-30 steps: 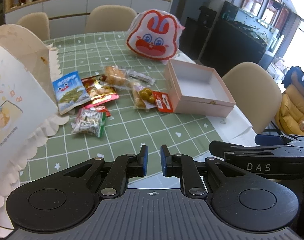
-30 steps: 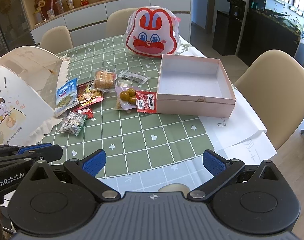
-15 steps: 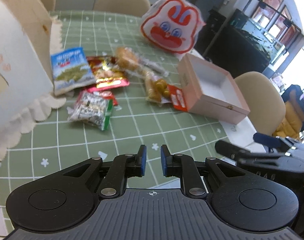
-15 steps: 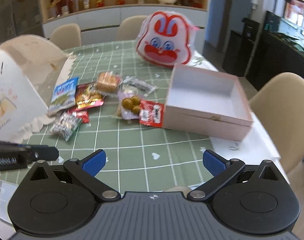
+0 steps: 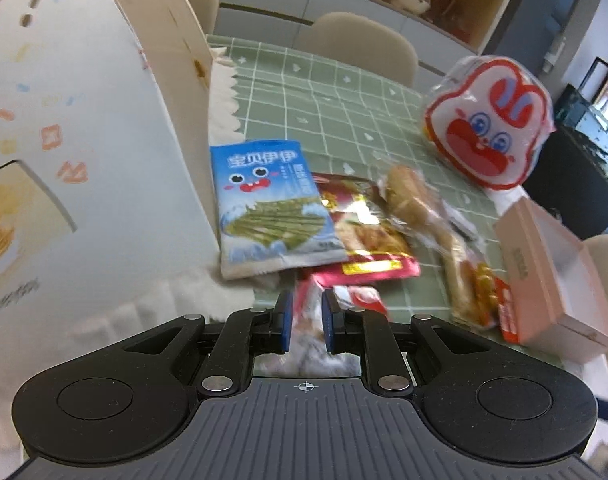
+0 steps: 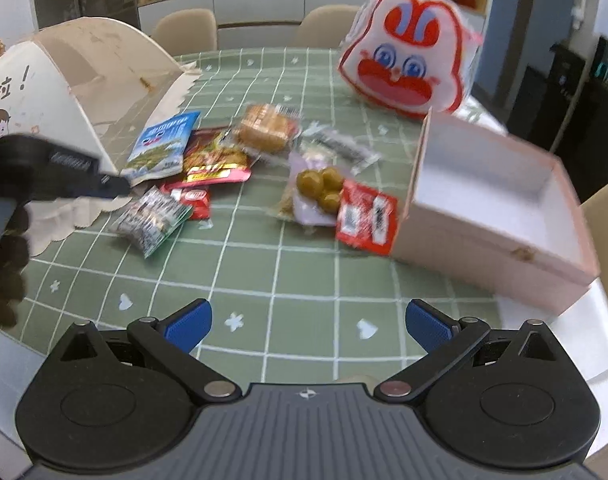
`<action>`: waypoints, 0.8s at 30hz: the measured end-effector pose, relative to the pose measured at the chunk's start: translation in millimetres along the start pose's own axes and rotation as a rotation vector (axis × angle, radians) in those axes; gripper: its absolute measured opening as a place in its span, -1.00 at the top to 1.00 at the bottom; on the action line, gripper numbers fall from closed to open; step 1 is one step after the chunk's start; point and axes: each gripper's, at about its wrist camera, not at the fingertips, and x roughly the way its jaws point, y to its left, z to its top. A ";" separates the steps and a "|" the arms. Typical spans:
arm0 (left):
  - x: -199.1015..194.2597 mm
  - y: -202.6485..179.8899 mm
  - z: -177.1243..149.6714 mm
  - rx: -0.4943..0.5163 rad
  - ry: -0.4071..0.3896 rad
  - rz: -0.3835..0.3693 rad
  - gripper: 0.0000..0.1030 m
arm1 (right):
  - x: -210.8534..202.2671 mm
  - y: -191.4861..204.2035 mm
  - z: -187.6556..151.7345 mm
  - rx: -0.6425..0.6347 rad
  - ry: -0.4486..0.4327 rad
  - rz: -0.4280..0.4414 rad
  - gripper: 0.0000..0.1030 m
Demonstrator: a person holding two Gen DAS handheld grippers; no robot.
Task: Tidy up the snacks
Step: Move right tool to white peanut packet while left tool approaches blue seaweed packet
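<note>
Several snack packets lie in a loose pile on the green checked tablecloth (image 6: 264, 264): a blue seaweed packet (image 5: 272, 204) (image 6: 164, 146), a red packet (image 5: 363, 232), a cake in clear wrap (image 6: 264, 128), an olive pack (image 6: 315, 188), a small red sachet (image 6: 365, 216) and a silver-green packet (image 6: 152, 220). An open, empty pink box (image 6: 483, 248) (image 5: 543, 292) stands to their right. My left gripper (image 5: 305, 320) (image 6: 116, 182) hovers shut, gripping nothing, just above the silver-green packet, whose blurred wrapper shows behind the narrow gap. My right gripper (image 6: 307, 320) stands wide open over bare cloth.
A tall white printed carton (image 5: 84, 160) (image 6: 64, 88) with a scalloped paper edge stands at the left, close beside my left gripper. A rabbit-faced bag (image 5: 487, 128) (image 6: 403, 64) stands behind the pink box. Beige chairs ring the table. A gloved hand (image 6: 8, 248) holds the left gripper.
My left gripper has dropped and swung left toward the snack pile and the carton, rolling as it went. My right gripper has sunk nearer the table. Neither jaw opening has changed.
</note>
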 end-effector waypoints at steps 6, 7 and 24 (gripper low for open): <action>11.8 -7.0 -9.9 0.105 0.048 -0.058 0.61 | 5.2 -6.6 -11.8 0.027 0.008 0.082 -1.00; 9.3 -13.1 -14.4 0.165 0.046 -0.076 0.61 | 3.7 -4.9 -12.0 0.008 -0.005 0.107 -1.00; -34.4 30.2 -26.7 -0.056 0.134 -0.117 0.61 | 94.2 83.5 35.7 -0.445 -0.021 0.297 -0.53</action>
